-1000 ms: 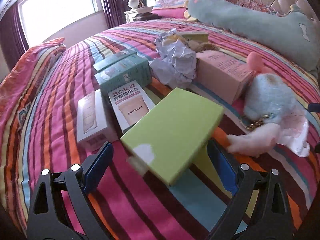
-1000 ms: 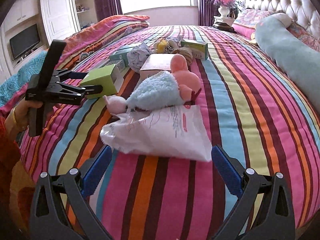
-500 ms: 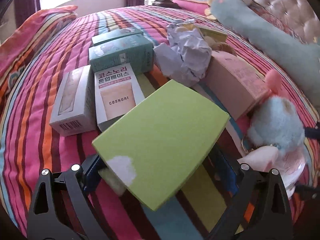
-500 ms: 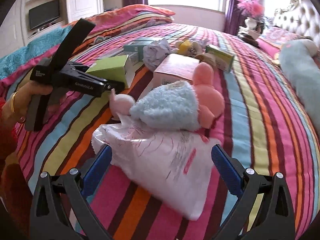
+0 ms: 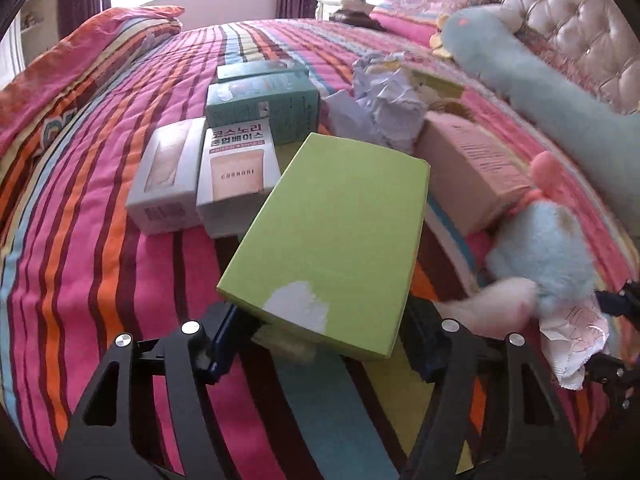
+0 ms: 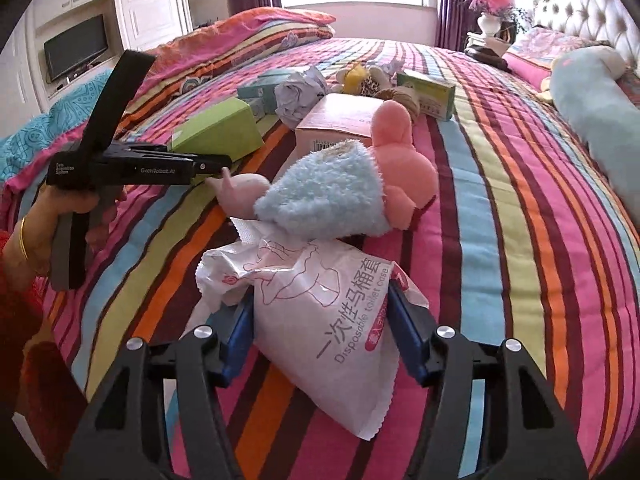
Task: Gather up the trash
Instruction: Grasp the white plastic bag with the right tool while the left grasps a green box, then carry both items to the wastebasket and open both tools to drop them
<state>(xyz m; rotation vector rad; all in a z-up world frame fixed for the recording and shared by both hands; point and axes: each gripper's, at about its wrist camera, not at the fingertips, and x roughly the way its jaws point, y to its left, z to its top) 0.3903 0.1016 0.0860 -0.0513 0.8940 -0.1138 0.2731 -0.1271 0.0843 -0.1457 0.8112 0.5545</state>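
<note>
My left gripper (image 5: pixel 320 340) is shut on a lime green box (image 5: pixel 336 236), gripped at its near end by both blue pads; the box also shows in the right wrist view (image 6: pixel 218 132). My right gripper (image 6: pixel 320 332) is shut on a white plastic packet (image 6: pixel 320 320) printed "Disposable toilet case", lying on the striped bed; the packet also shows in the left wrist view (image 5: pixel 572 344). Other trash lies beyond: crumpled paper (image 5: pixel 388 108), a pink box (image 5: pixel 468 176), two white boxes (image 5: pixel 200 172), and teal boxes (image 5: pixel 260 104).
A blue and pink plush toy (image 6: pixel 340 192) lies against the packet. A long teal plush (image 5: pixel 552 92) lies by the tufted headboard (image 5: pixel 560 12). A green and yellow box (image 6: pixel 426 94) and small toys sit farther back. Pillows (image 6: pixel 260 36) are at the bed's far side.
Both grippers moved forward and closed: the left onto the green box, the right onto the white packet, which now sits between its pads.
</note>
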